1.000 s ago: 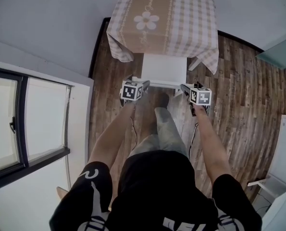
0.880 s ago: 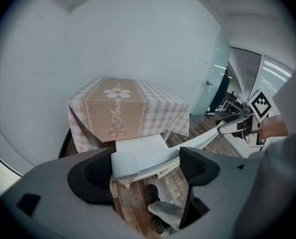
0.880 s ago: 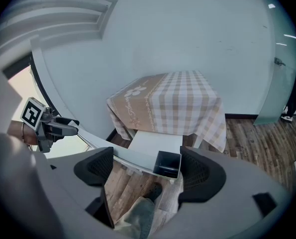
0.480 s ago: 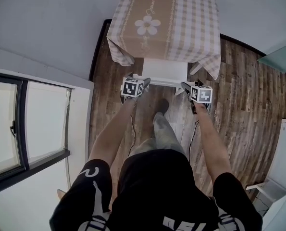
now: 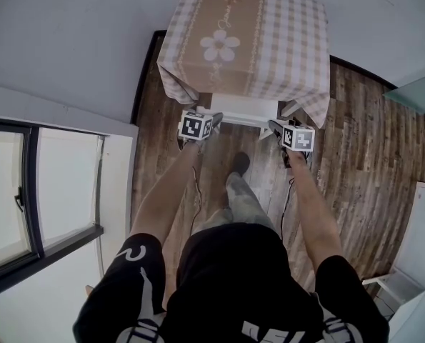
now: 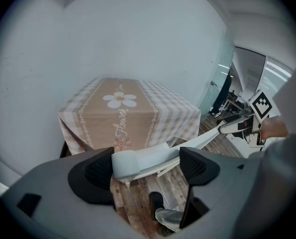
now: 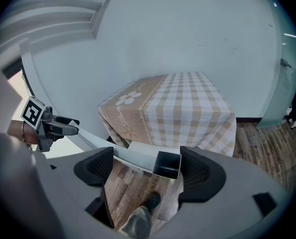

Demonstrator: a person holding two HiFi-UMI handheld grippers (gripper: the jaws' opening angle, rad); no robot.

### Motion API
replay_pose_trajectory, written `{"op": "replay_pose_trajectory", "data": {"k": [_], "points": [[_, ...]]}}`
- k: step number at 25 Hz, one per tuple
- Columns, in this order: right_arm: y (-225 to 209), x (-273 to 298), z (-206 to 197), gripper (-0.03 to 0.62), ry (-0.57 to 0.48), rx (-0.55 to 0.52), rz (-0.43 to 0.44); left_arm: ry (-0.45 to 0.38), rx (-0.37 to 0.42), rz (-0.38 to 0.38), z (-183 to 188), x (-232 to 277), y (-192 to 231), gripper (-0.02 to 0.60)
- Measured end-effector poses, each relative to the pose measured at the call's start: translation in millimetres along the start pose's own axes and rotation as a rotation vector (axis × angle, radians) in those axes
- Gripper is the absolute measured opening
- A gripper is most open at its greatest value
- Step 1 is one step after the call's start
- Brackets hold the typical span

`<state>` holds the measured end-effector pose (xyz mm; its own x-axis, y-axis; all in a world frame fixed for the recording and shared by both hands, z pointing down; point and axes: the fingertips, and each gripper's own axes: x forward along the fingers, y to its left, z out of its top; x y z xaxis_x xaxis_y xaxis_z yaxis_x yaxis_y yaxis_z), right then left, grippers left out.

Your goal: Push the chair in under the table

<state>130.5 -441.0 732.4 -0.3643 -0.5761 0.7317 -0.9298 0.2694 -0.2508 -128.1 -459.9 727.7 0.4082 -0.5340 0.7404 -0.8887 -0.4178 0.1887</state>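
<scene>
The white chair (image 5: pixel 245 108) stands partly under the table (image 5: pixel 248 41), which has a beige checked cloth with a flower; only a strip of seat shows. My left gripper (image 5: pixel 211 120) is at the left end of the chair's top rail (image 6: pixel 138 161), and my right gripper (image 5: pixel 275 128) is at the rail's right end (image 7: pixel 166 164). In the left gripper view the jaws (image 6: pixel 148 171) stand wide apart, with the rail end beside the left pad. The right gripper view shows its jaws (image 7: pixel 147 171) equally wide, the rail end next to the right pad.
A window (image 5: pixel 33 191) and white wall run along the left. White furniture (image 5: pixel 419 263) stands at the lower right and a glass panel (image 5: pixel 419 91) at the right. The person's foot (image 5: pixel 239 163) is on the wood floor just behind the chair.
Both grippers have moved toward the table with the chair's rail. The chair has slid further under the cloth, and less of its seat shows.
</scene>
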Motion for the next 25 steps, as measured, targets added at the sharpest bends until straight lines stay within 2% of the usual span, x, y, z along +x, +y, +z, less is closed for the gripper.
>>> {"op": "replay_pose_trajectory", "data": {"k": [4, 25], "points": [[-4.6, 8.5, 15.1, 0.430, 0.007, -0.012, -0.022, 0.003, -0.004, -0.003, 9.1, 11.6, 9.8, 0.405], [-19.3, 60.6, 76.4, 0.430, -0.008, 0.002, -0.028, 0.000, 0.015, -0.015, 70.0, 57.0, 53.2, 0.405]]}}
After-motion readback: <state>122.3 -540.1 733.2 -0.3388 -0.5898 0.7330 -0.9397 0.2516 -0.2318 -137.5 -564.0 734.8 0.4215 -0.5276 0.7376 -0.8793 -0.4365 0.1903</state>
